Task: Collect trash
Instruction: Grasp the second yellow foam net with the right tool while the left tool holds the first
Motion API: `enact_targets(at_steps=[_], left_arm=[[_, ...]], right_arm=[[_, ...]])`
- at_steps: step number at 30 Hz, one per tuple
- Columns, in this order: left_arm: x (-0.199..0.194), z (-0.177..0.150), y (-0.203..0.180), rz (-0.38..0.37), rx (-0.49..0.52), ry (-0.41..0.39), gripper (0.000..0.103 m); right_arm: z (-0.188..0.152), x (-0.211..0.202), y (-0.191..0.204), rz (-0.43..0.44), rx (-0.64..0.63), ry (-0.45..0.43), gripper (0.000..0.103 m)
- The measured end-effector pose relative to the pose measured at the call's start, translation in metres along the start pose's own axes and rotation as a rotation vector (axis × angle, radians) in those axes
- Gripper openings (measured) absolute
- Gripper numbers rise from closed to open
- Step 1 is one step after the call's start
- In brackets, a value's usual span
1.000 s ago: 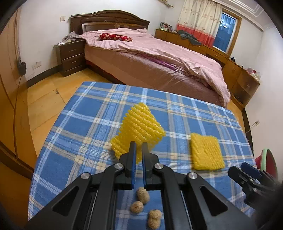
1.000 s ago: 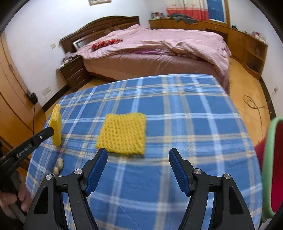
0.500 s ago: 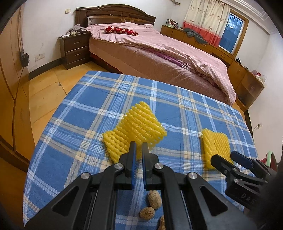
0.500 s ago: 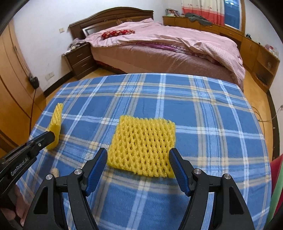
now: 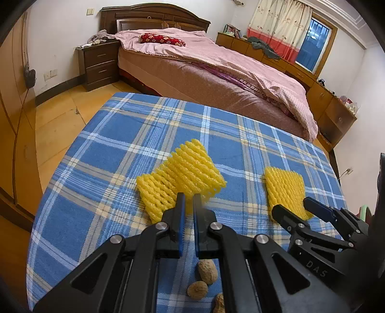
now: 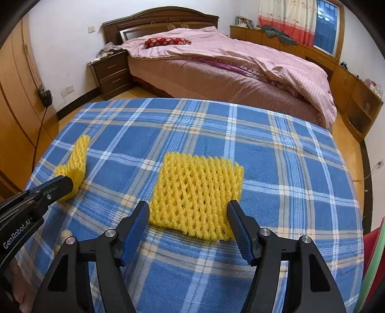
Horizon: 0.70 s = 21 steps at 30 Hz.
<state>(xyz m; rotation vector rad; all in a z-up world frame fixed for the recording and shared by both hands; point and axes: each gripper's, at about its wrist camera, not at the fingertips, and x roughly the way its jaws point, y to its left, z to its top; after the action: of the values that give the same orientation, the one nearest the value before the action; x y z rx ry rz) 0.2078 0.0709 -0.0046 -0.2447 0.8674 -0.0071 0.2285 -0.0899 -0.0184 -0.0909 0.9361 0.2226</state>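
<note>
Left gripper point(image 5: 189, 201): I see its jaws pinching the bent foam net point(image 5: 180, 178), one end raised off the plaid tablecloth point(image 5: 115, 134).
Right gripper point(image 6: 189, 213): jaws spread wide, straddling the near edge of the flat foam net point(image 6: 196, 195) lying mid-table.
Walnuts point(image 5: 204, 280): on the cloth beneath my left gripper.

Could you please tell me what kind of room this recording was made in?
Most likely a home bedroom: a made bed with a pink quilt and wooden headboard, a nightstand beside it, and a curtained window.
</note>
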Motion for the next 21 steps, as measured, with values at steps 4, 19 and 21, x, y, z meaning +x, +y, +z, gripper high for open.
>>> enact_targets(at_steps=[4, 19, 21], left_arm=[[-0.0001, -0.0001, 0.0008, -0.005, -0.004, 0.002, 0.004], [0.0007, -0.0001, 0.0013, -0.006, -0.005, 0.002, 0.004], [0.0007, -0.0001, 0.0014, -0.006, -0.005, 0.002, 0.004]], right_arm=[[0.0007, 0.0013, 0.0023, -0.011, -0.009, 0.001, 0.065], [0.0023, 0.0036, 0.0031, -0.037, -0.022, -0.001, 0.052], [0.0027, 0.0037, 0.0011, -0.039, -0.017, -0.002, 0.045]])
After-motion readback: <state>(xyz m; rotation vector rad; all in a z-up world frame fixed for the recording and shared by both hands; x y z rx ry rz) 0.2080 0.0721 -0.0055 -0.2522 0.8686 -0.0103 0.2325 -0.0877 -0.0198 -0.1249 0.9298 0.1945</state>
